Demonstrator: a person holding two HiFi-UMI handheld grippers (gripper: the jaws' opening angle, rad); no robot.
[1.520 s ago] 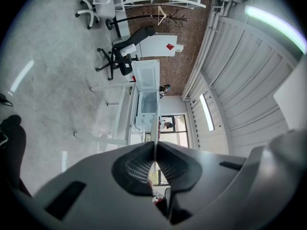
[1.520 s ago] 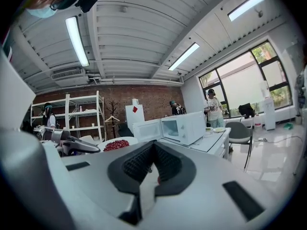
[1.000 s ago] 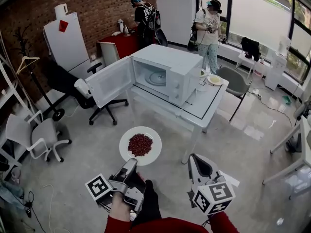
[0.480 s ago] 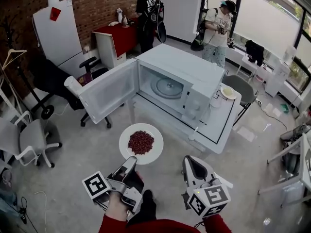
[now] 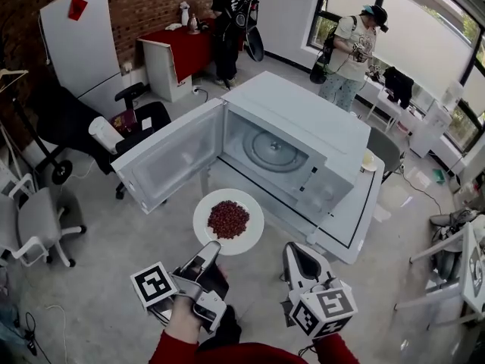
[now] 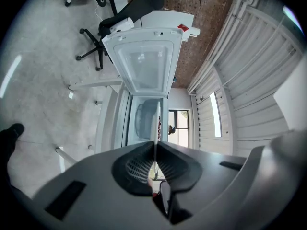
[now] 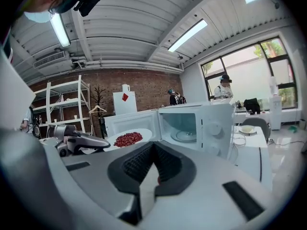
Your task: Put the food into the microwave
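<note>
gripping the round white plate point(image 5: 251, 234) by its rim, seen edge-on only in its own view, the left gripper point(image 5: 213, 246) holds red beans point(image 5: 228, 218) before the open white microwave point(image 5: 303, 120) on the worktop point(image 5: 356, 226); the right gripper point(image 5: 292, 250) has its jaws together, empty; the open microwave door point(image 5: 178, 158) juts out left of the plate.

food point(image 5: 228, 218) on plate point(image 5: 256, 220) | plate before microwave point(image 5: 303, 120) | microwave on table point(image 5: 358, 226)

Open microwave, plate alongside

The right gripper point(image 7: 153, 146), its fingers together with nothing between them, faces the microwave point(image 7: 211, 128), whose door point(image 7: 132, 123) is swung wide. Left of the microwave, the left gripper point(image 7: 79, 143) holds a white plate point(image 7: 128, 139) of red food.
</note>
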